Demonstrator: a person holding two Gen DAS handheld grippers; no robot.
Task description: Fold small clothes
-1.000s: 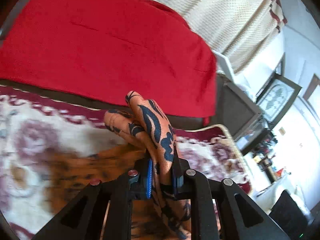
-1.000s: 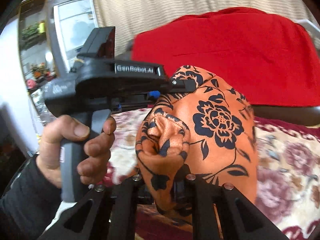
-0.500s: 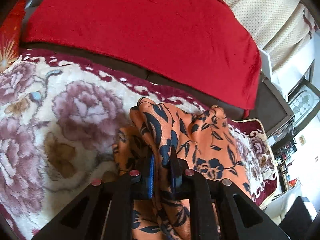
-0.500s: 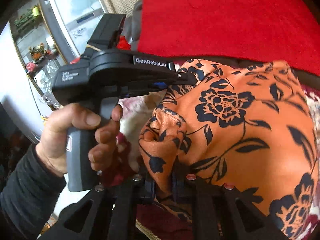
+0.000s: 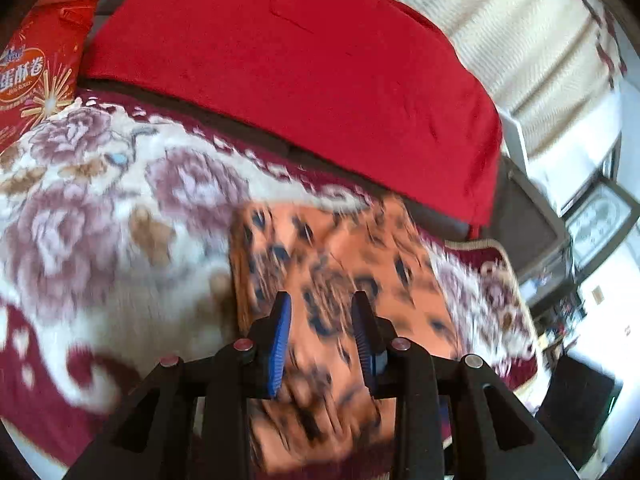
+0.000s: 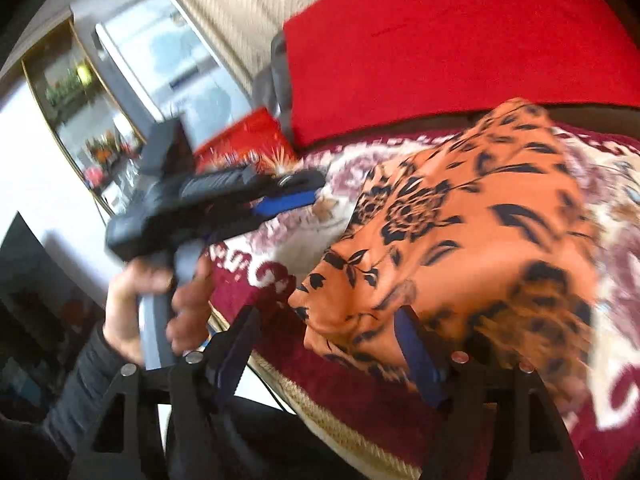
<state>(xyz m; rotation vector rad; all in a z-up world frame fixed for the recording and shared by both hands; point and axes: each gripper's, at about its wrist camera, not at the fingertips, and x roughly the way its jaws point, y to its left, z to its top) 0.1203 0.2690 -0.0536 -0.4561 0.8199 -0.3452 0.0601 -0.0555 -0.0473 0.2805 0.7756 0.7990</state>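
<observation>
Letting go: both hand-held grippers, left [image 5: 320,312] and right [image 6: 324,336], jaws just spread, released above orange floral cloth [image 6: 480,232] on blanket [image 5: 100,220].

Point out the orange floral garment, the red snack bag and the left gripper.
orange floral garment [image 6: 460,240], right wrist view, middle of the cloth.
red snack bag [image 5: 36,64], left wrist view, printed front.
left gripper [image 5: 322,312], left wrist view, midway between fingertips.
</observation>
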